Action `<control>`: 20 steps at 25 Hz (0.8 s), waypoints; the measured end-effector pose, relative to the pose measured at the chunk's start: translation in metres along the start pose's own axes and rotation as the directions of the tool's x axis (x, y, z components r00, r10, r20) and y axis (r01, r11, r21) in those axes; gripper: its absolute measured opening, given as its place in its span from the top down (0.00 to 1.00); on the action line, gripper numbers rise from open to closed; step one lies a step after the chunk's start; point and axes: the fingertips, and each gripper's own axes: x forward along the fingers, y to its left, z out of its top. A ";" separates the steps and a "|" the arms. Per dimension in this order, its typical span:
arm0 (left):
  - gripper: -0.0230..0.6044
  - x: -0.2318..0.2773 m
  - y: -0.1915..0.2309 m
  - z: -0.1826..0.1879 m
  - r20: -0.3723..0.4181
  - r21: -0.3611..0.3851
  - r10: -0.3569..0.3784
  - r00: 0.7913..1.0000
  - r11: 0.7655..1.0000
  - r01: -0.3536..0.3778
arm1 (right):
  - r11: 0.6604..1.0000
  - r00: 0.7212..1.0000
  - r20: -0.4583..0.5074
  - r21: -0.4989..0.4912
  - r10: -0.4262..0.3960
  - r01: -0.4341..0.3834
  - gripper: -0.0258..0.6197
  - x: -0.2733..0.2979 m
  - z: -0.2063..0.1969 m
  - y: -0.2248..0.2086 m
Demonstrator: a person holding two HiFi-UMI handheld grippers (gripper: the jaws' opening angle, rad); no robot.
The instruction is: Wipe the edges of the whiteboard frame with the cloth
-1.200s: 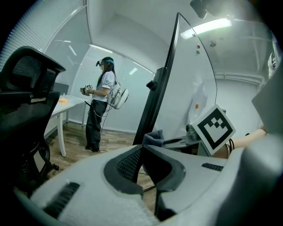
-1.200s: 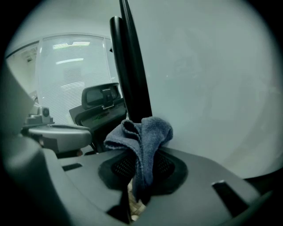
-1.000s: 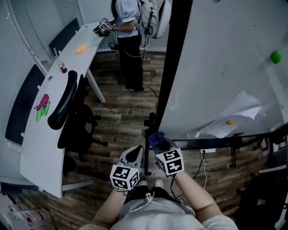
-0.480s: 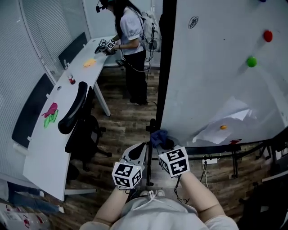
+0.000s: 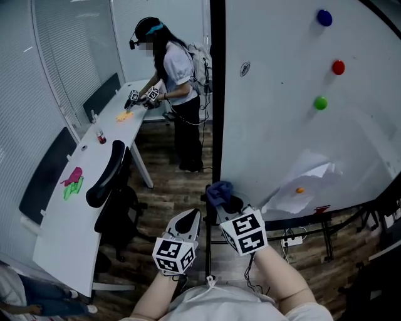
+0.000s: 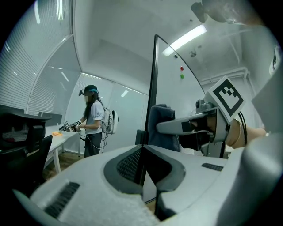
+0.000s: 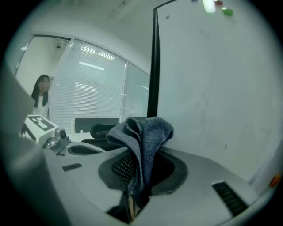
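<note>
The whiteboard (image 5: pixel 282 131) stands on the right, and its black left frame edge (image 5: pixel 217 94) runs straight up. My right gripper (image 5: pixel 227 204) is shut on a bunched blue cloth (image 5: pixel 219 190), which sits at the foot of that edge. In the right gripper view the cloth (image 7: pixel 143 137) sticks up out of the jaws of the right gripper (image 7: pixel 140 164), just below the frame edge (image 7: pixel 153 66). My left gripper (image 5: pixel 188 219) is shut and holds nothing, close to the left of the right one. From the left gripper (image 6: pixel 143 150) I see the frame edge (image 6: pixel 153 88) and the cloth (image 6: pixel 161 126).
Blue (image 5: pixel 324 17), red (image 5: pixel 338 67) and green (image 5: pixel 321 103) magnets sit on the board, and a paper sheet (image 5: pixel 307 178) hangs low. A person (image 5: pixel 175 69) works at a long white desk (image 5: pixel 69 207). An office chair (image 5: pixel 109 175) stands near. The board's stand (image 5: pixel 294 219) crosses below.
The head view has tilted upward, showing more of the board and room. Both grippers stay near the frame's lower left corner, cloth still held in the right one.
</note>
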 end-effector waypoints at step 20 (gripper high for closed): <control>0.93 0.005 -0.012 0.079 0.083 0.099 -0.111 0.990 0.990 0.102 | 0.980 0.961 0.237 -0.109 -0.140 0.169 0.85 -0.042 0.152 -0.020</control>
